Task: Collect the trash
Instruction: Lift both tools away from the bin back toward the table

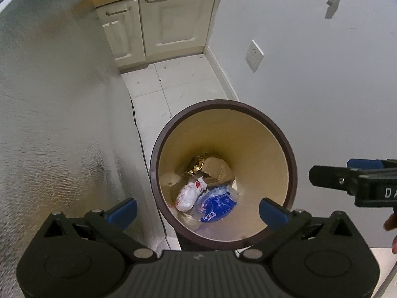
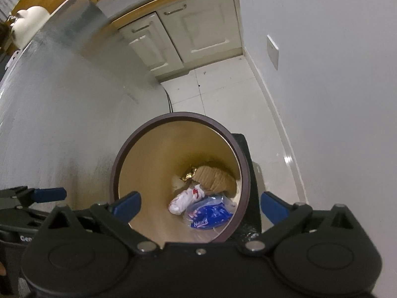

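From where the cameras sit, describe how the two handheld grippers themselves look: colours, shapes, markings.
The left gripper and right gripper look alike: matte black plastic bodies with two round hubs, angular black linkage arms joined by silver rivets, and blue pads on the fingertips. The right gripper, seen from the side in the left view, carries white lettering that is cut off by the frame. No cables or sleeves show.

Left tongs [image 1: 198,211] and right tongs [image 2: 201,207] gape wide, empty.

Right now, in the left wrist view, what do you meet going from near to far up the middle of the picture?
Left hand-held gripper → trash bin → white floor tiles → cream cabinet doors.
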The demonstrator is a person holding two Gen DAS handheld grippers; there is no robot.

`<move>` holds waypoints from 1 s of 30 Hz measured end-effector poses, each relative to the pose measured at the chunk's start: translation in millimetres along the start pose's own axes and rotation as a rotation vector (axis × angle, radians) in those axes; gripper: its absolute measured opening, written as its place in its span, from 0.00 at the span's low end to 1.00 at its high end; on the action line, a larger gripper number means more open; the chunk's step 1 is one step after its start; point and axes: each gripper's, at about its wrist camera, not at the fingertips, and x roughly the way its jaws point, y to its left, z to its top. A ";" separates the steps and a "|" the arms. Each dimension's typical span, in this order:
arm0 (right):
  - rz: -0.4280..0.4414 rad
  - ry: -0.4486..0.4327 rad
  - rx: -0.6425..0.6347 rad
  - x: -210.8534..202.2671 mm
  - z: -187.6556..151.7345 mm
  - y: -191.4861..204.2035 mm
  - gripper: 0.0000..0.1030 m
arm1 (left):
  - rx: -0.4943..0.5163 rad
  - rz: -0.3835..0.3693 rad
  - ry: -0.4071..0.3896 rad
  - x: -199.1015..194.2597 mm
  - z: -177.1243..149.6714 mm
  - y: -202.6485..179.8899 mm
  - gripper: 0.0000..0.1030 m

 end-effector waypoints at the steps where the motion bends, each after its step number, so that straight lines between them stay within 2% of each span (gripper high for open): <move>1: 0.000 -0.003 -0.001 -3.1 -0.5 -0.1 1.00 | -0.003 0.000 -0.004 -4.0 -0.8 -0.6 1.00; 12: -0.009 -0.056 -0.030 -42.7 -8.4 2.4 1.00 | -0.047 0.024 -0.042 -44.7 -16.2 -1.6 1.00; 30: -0.037 -0.112 -0.111 -105.3 -46.4 14.6 1.00 | -0.127 0.075 -0.128 -116.1 -61.6 8.6 1.00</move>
